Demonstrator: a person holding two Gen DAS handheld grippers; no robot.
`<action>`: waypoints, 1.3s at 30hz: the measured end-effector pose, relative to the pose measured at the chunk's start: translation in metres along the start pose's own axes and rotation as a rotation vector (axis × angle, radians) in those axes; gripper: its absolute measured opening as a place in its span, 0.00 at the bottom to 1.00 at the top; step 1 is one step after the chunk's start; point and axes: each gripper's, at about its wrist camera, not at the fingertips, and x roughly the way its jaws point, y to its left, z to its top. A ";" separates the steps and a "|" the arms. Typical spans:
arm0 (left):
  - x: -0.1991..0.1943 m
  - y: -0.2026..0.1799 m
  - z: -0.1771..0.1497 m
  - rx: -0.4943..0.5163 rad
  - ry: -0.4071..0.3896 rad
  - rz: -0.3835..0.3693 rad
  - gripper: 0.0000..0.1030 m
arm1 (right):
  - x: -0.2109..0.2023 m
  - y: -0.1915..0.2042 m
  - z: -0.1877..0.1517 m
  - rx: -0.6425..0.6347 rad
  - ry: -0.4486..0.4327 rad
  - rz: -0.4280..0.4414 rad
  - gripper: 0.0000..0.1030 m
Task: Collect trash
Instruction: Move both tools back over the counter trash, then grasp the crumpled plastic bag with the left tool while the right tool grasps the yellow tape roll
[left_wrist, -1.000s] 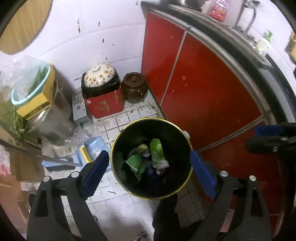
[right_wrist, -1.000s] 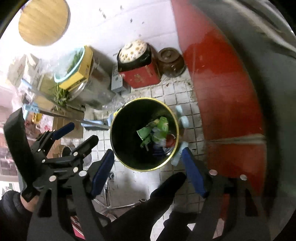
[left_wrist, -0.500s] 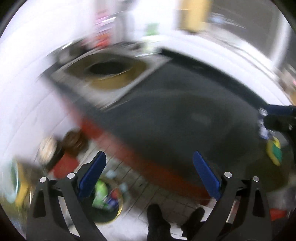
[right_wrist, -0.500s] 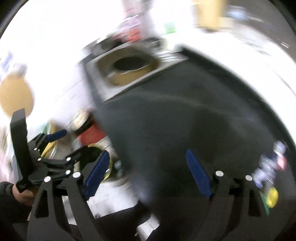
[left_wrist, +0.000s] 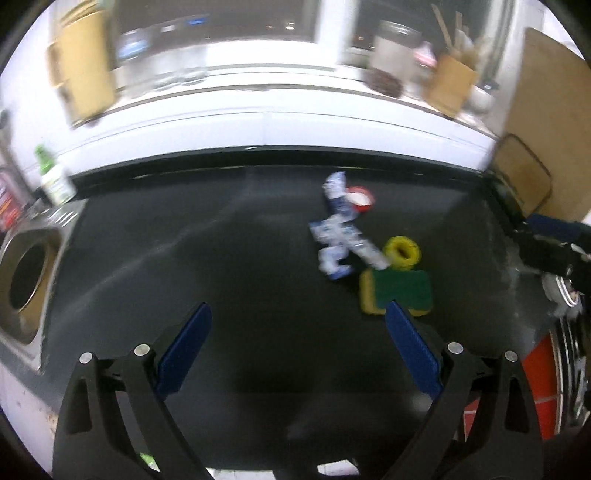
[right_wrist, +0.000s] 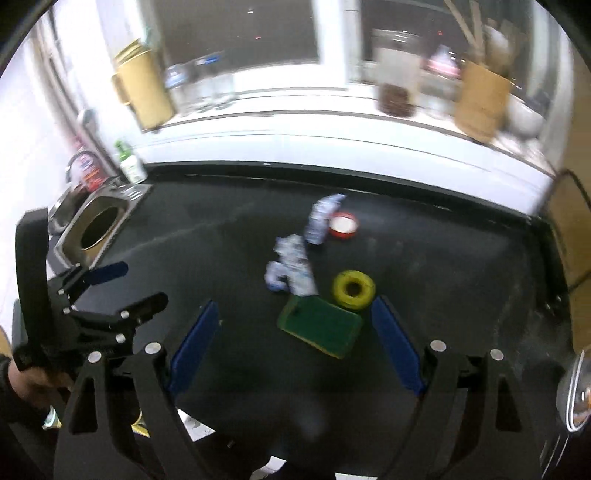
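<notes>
Both tools swung up from the bin on the floor & now look down on the dark surface (right_wrist: 221, 236). Left tool (left_wrist: 297, 345) jaws wide apart, nothing btwn. Right tool (right_wrist: 293, 341) jaws wide apart too, empty. Trash on surface: crumpled blue-white wrapper (right_wrist: 291, 267), red-rimmed lid (right_wrist: 343, 224), yellow ring (right_wrist: 353, 288), green sponge (right_wrist: 319, 326) just beside the ring. Sink (right_wrist: 98, 232) at left.
</notes>
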 end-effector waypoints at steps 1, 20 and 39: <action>0.003 -0.007 0.003 0.013 0.002 -0.005 0.90 | -0.001 -0.009 -0.003 0.009 0.002 -0.010 0.80; 0.088 -0.035 0.027 0.132 0.083 0.045 0.89 | 0.046 -0.059 0.000 0.004 0.074 0.016 0.80; 0.225 -0.021 0.039 0.234 0.193 -0.041 0.89 | 0.222 -0.085 0.003 -0.100 0.363 0.040 0.80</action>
